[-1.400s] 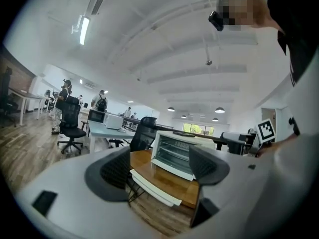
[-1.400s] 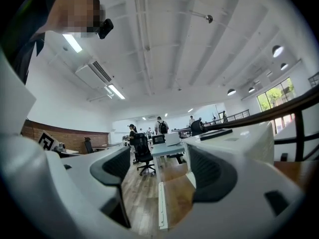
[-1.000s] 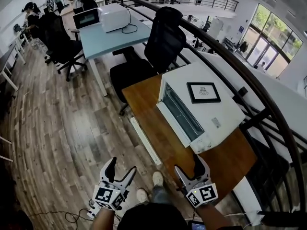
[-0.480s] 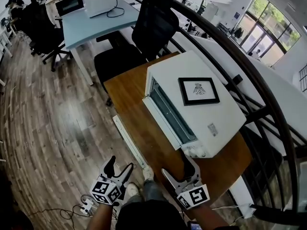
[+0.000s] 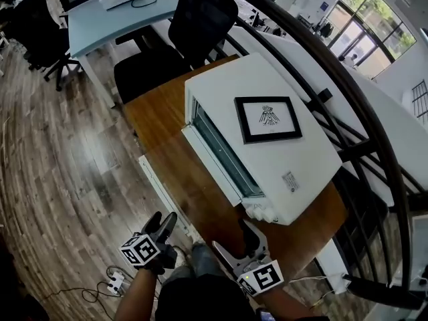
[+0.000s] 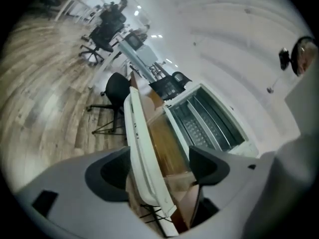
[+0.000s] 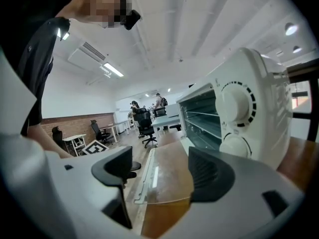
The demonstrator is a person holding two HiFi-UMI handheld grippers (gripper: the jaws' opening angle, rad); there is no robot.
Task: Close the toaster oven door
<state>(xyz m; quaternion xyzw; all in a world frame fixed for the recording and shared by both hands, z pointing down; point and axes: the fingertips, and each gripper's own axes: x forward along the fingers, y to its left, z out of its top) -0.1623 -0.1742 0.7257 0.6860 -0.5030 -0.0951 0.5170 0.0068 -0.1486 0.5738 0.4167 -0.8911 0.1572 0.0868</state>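
Open-plan office with rows of workstations.
Black swivel chairs (image 5: pixel 200 19) stand at a pale blue desk (image 5: pixel 100 27) and a wooden desk (image 5: pixel 160 116) on plank flooring (image 5: pixel 60 159). A curved railing (image 5: pixel 348 91), tall windows (image 5: pixel 374 32) and ceiling strip lights (image 7: pixel 113 69) surround them.

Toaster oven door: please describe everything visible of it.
The white-framed glass toaster oven door is open, folded down flat from the lower front edge of the white toaster oven. The brown wooden table shows through its clear pane. Its long white outer edge runs between the jaws of the left gripper, which stand apart; whether they touch it cannot be told.
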